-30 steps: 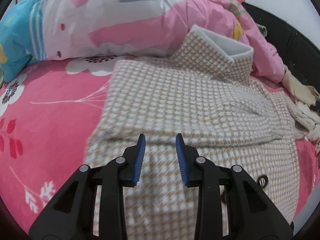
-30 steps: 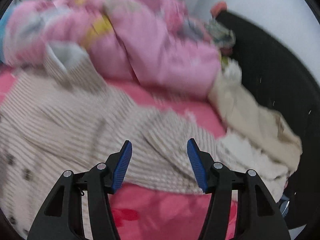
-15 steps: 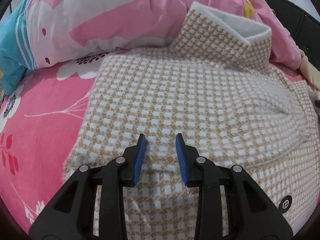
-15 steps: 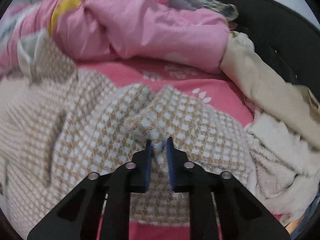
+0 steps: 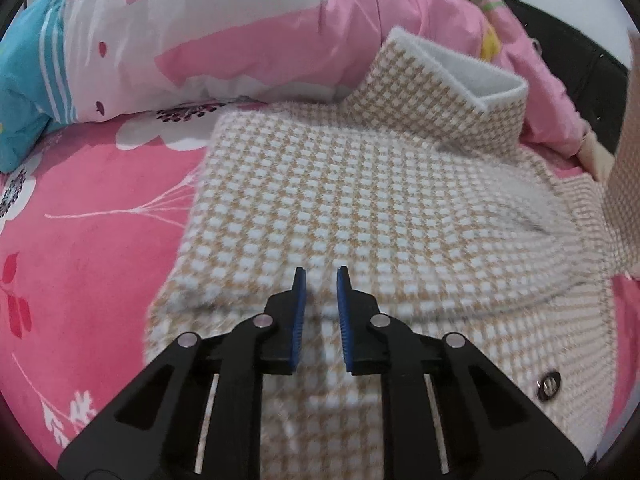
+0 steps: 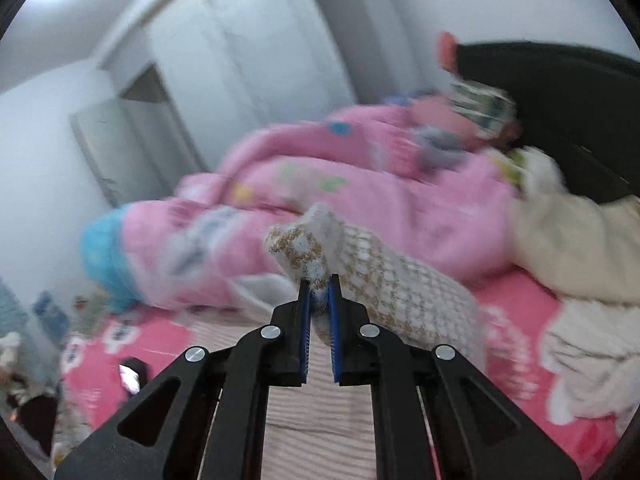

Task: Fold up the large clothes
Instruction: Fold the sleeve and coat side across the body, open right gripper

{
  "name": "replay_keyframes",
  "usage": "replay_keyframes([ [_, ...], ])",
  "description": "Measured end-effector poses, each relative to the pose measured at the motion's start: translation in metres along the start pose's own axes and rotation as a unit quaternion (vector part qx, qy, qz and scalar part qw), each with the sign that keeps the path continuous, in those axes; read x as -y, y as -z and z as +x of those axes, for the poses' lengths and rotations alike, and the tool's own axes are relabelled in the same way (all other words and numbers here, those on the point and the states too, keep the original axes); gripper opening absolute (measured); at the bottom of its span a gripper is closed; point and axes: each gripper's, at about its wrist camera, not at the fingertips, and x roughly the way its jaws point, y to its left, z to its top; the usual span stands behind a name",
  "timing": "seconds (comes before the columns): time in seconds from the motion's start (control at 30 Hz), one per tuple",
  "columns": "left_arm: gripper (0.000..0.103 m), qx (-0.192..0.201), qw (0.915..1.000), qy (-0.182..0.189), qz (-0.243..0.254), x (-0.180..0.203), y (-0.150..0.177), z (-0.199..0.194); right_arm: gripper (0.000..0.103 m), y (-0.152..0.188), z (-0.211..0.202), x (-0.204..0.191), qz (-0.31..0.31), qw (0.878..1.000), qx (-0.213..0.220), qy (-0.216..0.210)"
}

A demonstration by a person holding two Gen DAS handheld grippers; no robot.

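Changed since the earlier frames: right gripper (image 6: 319,280), then wide open low over the bed, is now clamped on a sleeve end (image 6: 298,246) and raised.

Left wrist view: houndstooth coat (image 5: 360,208) flat on pink bedsheet (image 5: 92,240); left gripper (image 5: 320,276) closing over its folded edge, cloth between the pads.

Right wrist view: sleeve trails down. Risk: a shallow pinch could let it slip out.

Coat (image 5: 360,208) in tan-and-white check with white collar lining; bedsheet (image 5: 92,240) hot pink with white flowers and red leaves; quilt (image 5: 248,32) pink, white and teal; gripper pads (image 5: 299,320) blue on black.
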Motion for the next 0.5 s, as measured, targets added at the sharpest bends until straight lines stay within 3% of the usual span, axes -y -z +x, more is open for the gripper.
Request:
replay_keyframes([
  [0.13, 0.014, 0.006, 1.0000, 0.001, 0.000, -0.017, 0.011, -0.025, 0.008, 0.007, 0.035, -0.079, -0.034, 0.998, -0.008, -0.049],
  [0.2, 0.014, 0.005, 1.0000, 0.001, -0.007, -0.031, 0.016, -0.037, 0.009, 0.020, 0.065, -0.118, -0.041, 0.996, -0.026, -0.075],
  [0.3, 0.014, 0.005, 0.9998, -0.001, -0.018, -0.050, 0.023, -0.050, 0.009, 0.056, 0.122, -0.170, -0.062, 0.993, -0.058, -0.079],
  [0.4, 0.014, 0.004, 0.9996, -0.001, -0.028, -0.067, 0.029, -0.062, 0.012, 0.111, 0.194, -0.196, -0.058, 0.984, -0.155, -0.064],
  [0.5, 0.014, -0.001, 0.9994, -0.001, -0.033, -0.078, 0.033, -0.067, 0.014, 0.170, 0.253, -0.192, -0.023, 0.956, -0.279, -0.085],
])
